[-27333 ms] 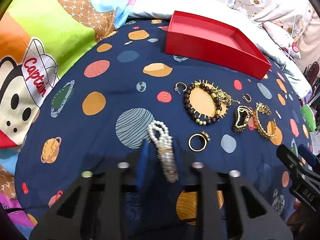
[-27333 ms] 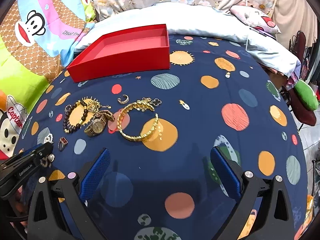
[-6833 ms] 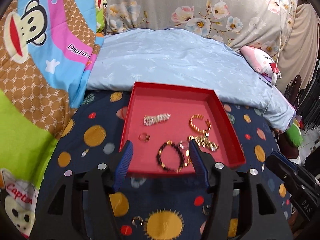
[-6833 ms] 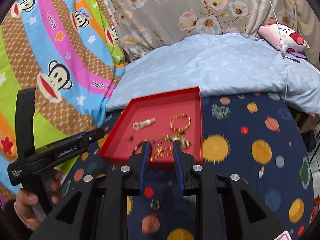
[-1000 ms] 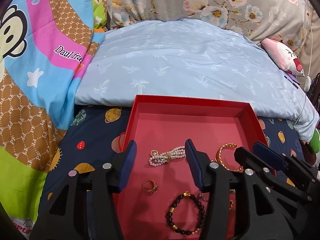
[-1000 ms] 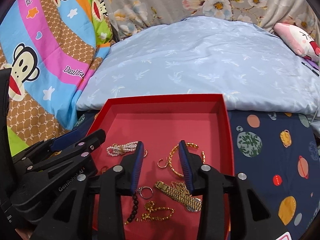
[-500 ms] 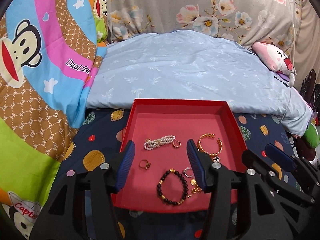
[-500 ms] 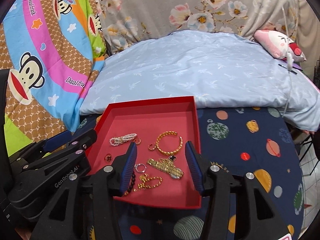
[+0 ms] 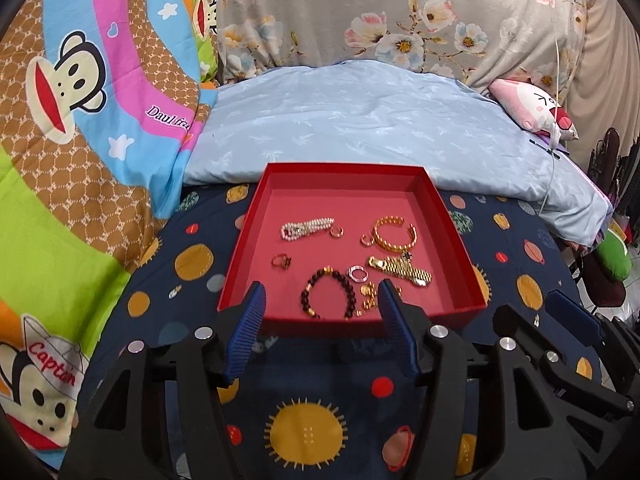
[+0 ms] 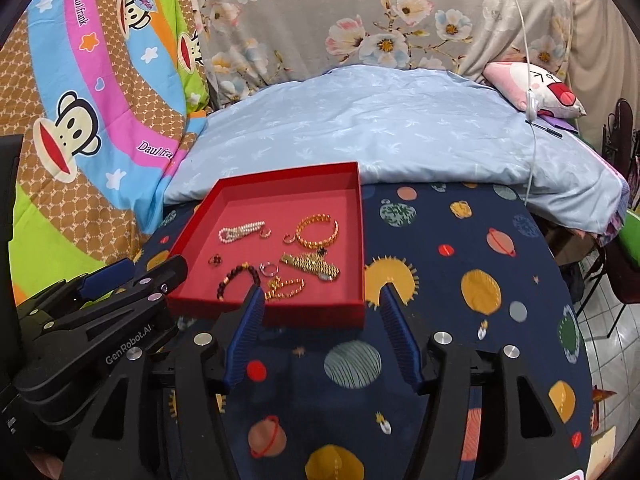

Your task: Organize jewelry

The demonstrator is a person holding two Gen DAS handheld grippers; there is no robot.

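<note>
one shallow red tray [image 9: 452, 240] sits on the bed's navy planet-print sheet [image 9: 320, 420], square, thin-walled, matte inside. and it's full: one pearl bracelet [image 9: 307, 227], doubled into a loose strand; one open gold cuff bangle [image 9: 395, 234], ribbed; one dark beaded bracelet [image 9: 329, 297], round glossy beads with a few gold ones; one flat gold link watch band [image 9: 400, 271]; one tangle of fine gold chain [image 10: 285, 287]. small hoops and rings are scattered between them, four or five, too small to count surely. two hand-held grippers in play. left hand-held gripper [image 9: 320, 330] hangs short of the tray's near wall, ridged blue pads apart and widening, nothing between them. right hand-held gripper [image 10: 322, 330], same story: jaws spreading, empty, just before the tray.
</note>
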